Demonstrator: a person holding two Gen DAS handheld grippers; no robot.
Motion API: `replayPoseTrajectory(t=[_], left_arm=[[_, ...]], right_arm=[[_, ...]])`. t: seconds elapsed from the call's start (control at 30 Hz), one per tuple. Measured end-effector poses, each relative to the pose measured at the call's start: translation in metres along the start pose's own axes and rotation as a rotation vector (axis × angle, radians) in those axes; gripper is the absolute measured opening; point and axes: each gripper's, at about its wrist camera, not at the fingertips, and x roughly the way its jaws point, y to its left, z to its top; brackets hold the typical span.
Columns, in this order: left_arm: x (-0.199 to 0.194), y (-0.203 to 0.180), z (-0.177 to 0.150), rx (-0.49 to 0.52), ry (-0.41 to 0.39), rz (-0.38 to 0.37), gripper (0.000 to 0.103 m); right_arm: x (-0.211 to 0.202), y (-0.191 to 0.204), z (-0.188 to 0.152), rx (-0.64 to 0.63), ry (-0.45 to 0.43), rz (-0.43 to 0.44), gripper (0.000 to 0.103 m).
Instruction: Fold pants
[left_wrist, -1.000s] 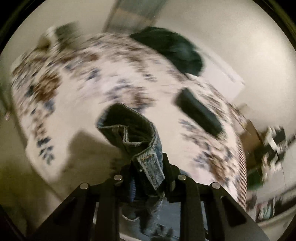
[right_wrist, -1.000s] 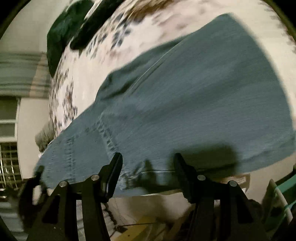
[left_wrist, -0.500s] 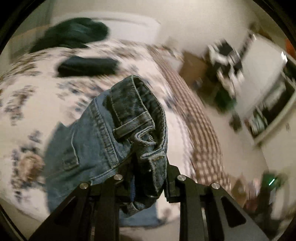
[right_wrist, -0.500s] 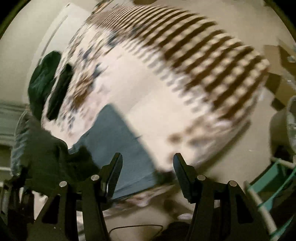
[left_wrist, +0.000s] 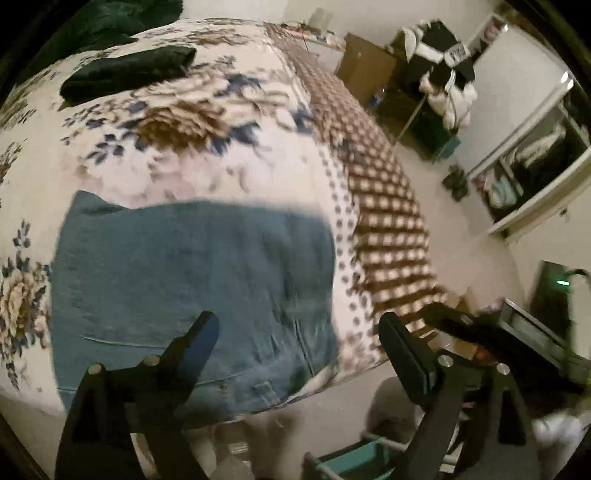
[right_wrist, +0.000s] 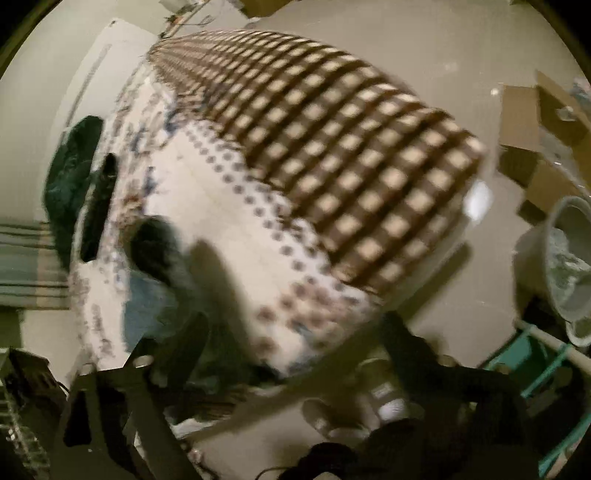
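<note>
The blue jeans (left_wrist: 192, 295) lie flat in a folded block on the floral bedspread (left_wrist: 207, 158), near the bed's front edge. My left gripper (left_wrist: 299, 339) hangs open and empty just above their waistband end. In the right wrist view only a small patch of the jeans (right_wrist: 142, 306) shows at the left, partly behind a dark blurred shape. My right gripper (right_wrist: 295, 332) is open and empty, off the bed's corner.
A folded dark garment (left_wrist: 129, 74) and a dark green heap (left_wrist: 110, 22) lie at the bed's far side. A brown checked blanket (right_wrist: 351, 158) covers the bed's right part. Cardboard boxes (right_wrist: 539, 140), a grey bucket (right_wrist: 565, 258) and a teal rack (right_wrist: 546, 365) stand on the floor.
My left gripper has let go of the jeans' waistband and opened; the jeans now lie flat on the bed. My right gripper has swung away toward the bed's corner.
</note>
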Motion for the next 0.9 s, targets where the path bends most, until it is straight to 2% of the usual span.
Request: replayPoseTrajectory(t=[0.1, 0.23, 0.33, 0.4, 0.43, 0.47, 0.53, 0.57, 0.6, 0.63, 0.67, 0.73, 0.8, 0.9], left_arm=[[-0.028, 0.038, 0.015, -0.099, -0.027, -0.003, 0.088], [-0.037, 0.109, 0.033, -0.21, -0.04, 0.093, 0.089], [-0.022, 0.165, 0.046, -0.268, -0.017, 0.176, 0.088], [-0.003, 0.2, 0.052, -0.322, 0.03, 0.179, 0.088], [0.006, 0.213, 0.054, -0.352, 0.054, 0.163, 0.088], [0.015, 0.224, 0.056, -0.39, 0.073, 0.143, 0.088], [0.035, 0.244, 0.06, -0.466, 0.109, 0.079, 0.088], [0.04, 0.248, 0.062, -0.48, 0.12, 0.07, 0.088], [0.047, 0.25, 0.065, -0.49, 0.127, 0.064, 0.088], [0.053, 0.252, 0.067, -0.498, 0.133, 0.052, 0.088], [0.06, 0.252, 0.069, -0.503, 0.145, 0.056, 0.088], [0.069, 0.253, 0.073, -0.53, 0.149, 0.052, 0.088], [0.072, 0.257, 0.075, -0.561, 0.121, 0.087, 0.088], [0.08, 0.274, 0.08, -0.611, 0.113, 0.111, 0.072]], right_arm=[[0.011, 0.033, 0.015, -0.075, 0.013, 0.079, 0.102], [0.055, 0.075, 0.03, -0.201, 0.111, 0.166, 0.103], [0.104, 0.085, 0.039, -0.233, 0.166, 0.136, 0.103], [0.136, 0.083, 0.044, -0.205, 0.237, 0.14, 0.103], [0.151, 0.079, 0.044, -0.17, 0.293, 0.153, 0.103], [0.169, 0.073, 0.041, -0.102, 0.39, 0.187, 0.101], [0.175, 0.066, 0.037, -0.045, 0.392, 0.204, 0.084], [0.172, 0.067, 0.037, -0.049, 0.376, 0.199, 0.055], [0.17, 0.067, 0.036, -0.052, 0.368, 0.192, 0.035], [0.164, 0.066, 0.035, -0.051, 0.349, 0.183, 0.03], [0.155, 0.066, 0.034, -0.051, 0.328, 0.184, 0.019], [0.138, 0.071, 0.033, -0.092, 0.282, 0.148, 0.012], [0.119, 0.072, 0.036, -0.116, 0.209, 0.087, 0.005], [0.115, 0.057, 0.049, -0.046, 0.202, 0.102, 0.005]])
